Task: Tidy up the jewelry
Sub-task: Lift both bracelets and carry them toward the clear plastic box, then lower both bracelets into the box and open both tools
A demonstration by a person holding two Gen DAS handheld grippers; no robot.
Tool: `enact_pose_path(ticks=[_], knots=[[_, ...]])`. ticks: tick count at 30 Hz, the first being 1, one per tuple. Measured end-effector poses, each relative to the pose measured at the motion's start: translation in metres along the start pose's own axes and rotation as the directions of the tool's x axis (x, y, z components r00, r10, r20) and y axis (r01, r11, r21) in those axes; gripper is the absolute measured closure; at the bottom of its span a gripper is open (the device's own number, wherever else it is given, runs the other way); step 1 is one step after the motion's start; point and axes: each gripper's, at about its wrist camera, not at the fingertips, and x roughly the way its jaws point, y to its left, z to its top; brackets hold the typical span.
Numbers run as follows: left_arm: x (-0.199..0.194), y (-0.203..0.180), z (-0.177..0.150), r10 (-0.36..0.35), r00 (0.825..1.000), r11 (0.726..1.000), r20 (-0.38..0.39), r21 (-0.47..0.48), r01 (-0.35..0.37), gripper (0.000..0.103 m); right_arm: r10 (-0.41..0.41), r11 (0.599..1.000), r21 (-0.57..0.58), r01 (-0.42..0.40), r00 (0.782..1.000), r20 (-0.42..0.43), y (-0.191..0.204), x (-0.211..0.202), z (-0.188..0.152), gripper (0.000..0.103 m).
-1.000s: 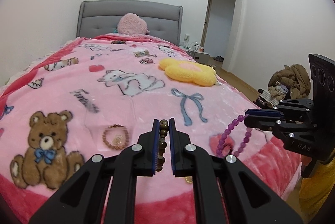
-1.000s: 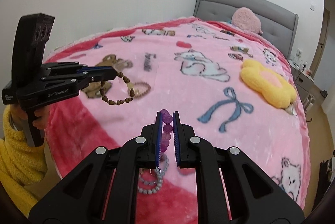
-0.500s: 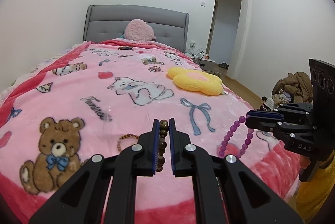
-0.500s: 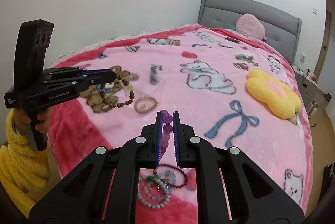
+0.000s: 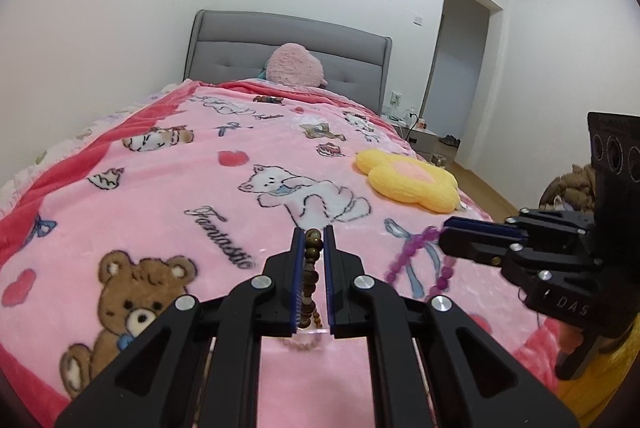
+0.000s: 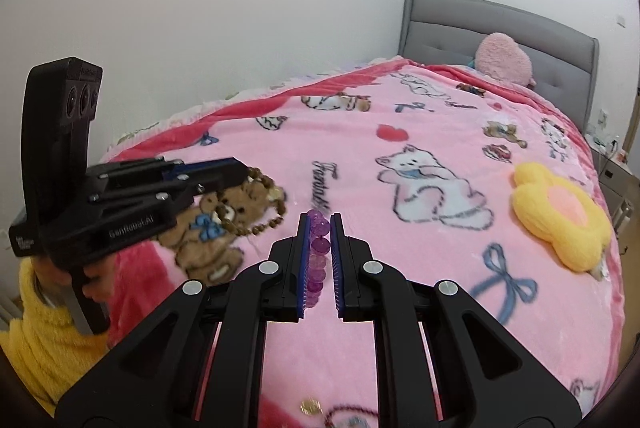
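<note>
My left gripper (image 5: 313, 234) is shut on a brown bead bracelet (image 5: 311, 268) and holds it above the pink blanket; it also shows in the right wrist view (image 6: 236, 170) with the bracelet (image 6: 264, 208) hanging from it. My right gripper (image 6: 320, 220) is shut on a purple bead bracelet (image 6: 318, 248); it also shows in the left wrist view (image 5: 446, 234), where the purple beads (image 5: 412, 252) dangle. A pale bead bracelet (image 5: 306, 342) lies on the blanket under my left fingers. More jewelry (image 6: 340, 416) lies at the near edge.
The bed has a pink cartoon blanket (image 5: 192, 188), a yellow flower cushion (image 5: 408, 180), a pink heart pillow (image 5: 294, 70) and a grey headboard (image 5: 240, 48). A nightstand (image 5: 424, 140) and a doorway (image 5: 460, 68) are on the right. A clothes pile (image 5: 568, 188) lies on the floor.
Both grippers have lifted and moved forward over the bed with their bracelets. The jewelry pile on the blanket has slid down to the bottom of both views.
</note>
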Motion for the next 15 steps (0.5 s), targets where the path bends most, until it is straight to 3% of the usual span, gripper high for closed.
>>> enact_pose_path(ticks=[7,15], knots=[[0.029,0.018,-0.006,-0.007,0.999,0.999,-0.046,-0.050,0.005,0.094,0.015,0.999,0.032,-0.013,0.999,-0.051,0.000,0.046,0.012,0.093],[0.054,0.022,-0.029,0.011,0.992,1.000,-0.125,-0.013,-0.012,0.094,0.017,0.999,0.038,-0.012,0.990,-0.140,-0.003,0.078,-0.001,0.093]])
